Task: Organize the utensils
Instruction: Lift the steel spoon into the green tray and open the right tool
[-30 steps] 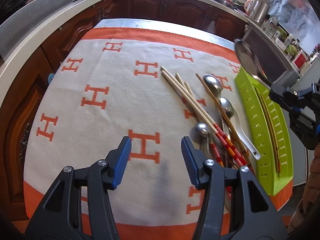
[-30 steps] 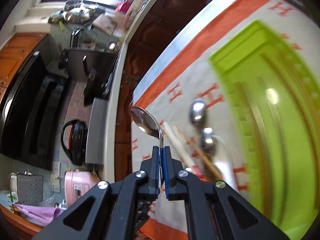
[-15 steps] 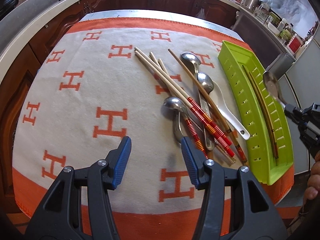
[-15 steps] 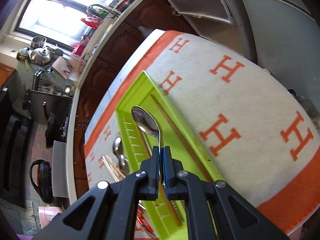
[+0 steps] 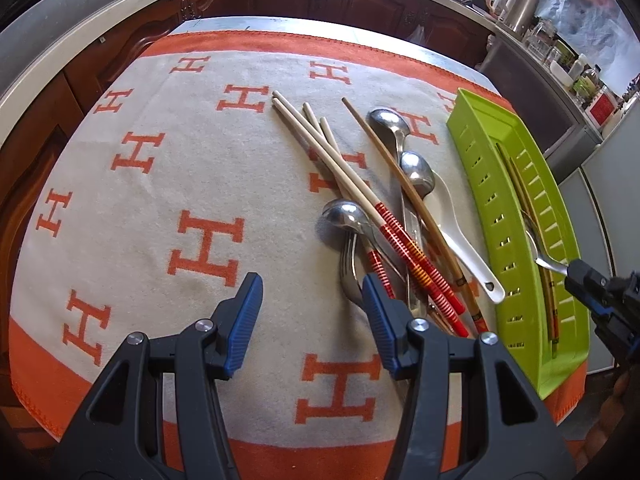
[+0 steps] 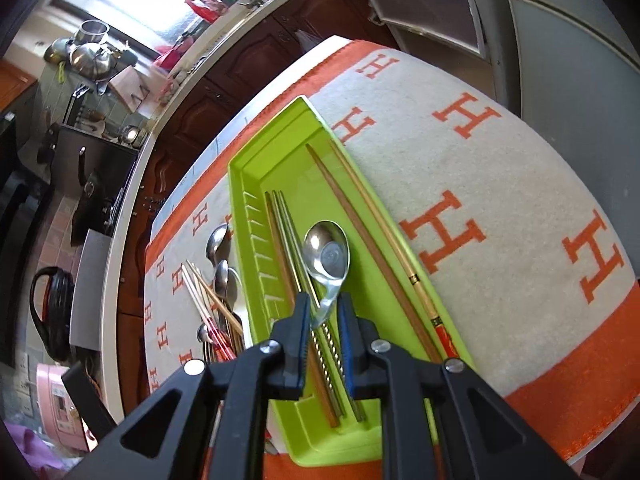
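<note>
The right tool (image 6: 323, 312) hangs over the near end of the green tray (image 6: 256, 176), its jaws just opening around a steel spoon (image 6: 327, 254) whose bowl lies inside the tray beside chopsticks already stowed. To finish well, spread wider, then lift straight away so the handle settles flat. Left of the tray, the left tool (image 5: 312, 320) hovers spread and empty beside the pile of loose utensils (image 5: 384, 216) on the surface.
</note>
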{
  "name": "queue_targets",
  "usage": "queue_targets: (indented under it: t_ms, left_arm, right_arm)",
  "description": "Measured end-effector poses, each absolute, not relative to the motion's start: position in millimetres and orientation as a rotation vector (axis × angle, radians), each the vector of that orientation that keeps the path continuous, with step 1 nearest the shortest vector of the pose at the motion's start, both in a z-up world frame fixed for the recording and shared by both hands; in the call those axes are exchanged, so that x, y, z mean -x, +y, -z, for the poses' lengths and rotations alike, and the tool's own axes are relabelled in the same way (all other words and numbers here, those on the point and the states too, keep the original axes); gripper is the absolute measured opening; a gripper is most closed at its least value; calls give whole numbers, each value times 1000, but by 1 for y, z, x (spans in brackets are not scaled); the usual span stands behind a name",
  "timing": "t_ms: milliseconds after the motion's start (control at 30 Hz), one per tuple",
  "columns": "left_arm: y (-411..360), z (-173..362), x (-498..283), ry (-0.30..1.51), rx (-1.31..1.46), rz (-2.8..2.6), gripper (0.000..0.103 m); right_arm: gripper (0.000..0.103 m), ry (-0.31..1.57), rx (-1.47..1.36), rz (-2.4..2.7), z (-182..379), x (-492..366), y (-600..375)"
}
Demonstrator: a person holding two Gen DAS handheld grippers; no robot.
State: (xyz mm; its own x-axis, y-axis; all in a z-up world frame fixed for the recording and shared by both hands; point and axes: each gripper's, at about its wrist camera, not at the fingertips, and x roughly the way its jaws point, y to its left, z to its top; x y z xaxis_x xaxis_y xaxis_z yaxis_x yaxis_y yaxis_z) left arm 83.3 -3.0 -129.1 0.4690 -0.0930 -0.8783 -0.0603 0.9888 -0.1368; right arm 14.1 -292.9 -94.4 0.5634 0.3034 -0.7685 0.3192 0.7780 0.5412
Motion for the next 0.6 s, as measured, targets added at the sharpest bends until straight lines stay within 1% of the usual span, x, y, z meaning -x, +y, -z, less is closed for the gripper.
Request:
queue_targets:
  t_ms: [267,367,400,467,500,533,600]
  left_arm:
    - [-12,140,-86,1087,141,-11,49]
    - [-17,143,-84,1055,118,-29,48]
    - [-19,144,-82,1043,111,-34,44]
    - [-23,144,-81,1028,105,-25,31]
    - [-25,144,-81,1023,109,-3,15]
    - [-28,144,-81,1028,112,14,8]
    - [-29,144,-80,1025,117,18,6]
  right_arm:
    - [15,975,-660,-7,92,-7,-285]
    - [15,970,-648,-7,92,-6,-284]
    - [15,966,-641,-3,91,-5,-284]
    - [15,960,-632,0,90,-5,-283]
    - [15,959,-629,-1,90,-4,-282]
    - [15,959,-628,-1,90,-4,-281]
    - [15,958,-625,-2,89,-3,-280]
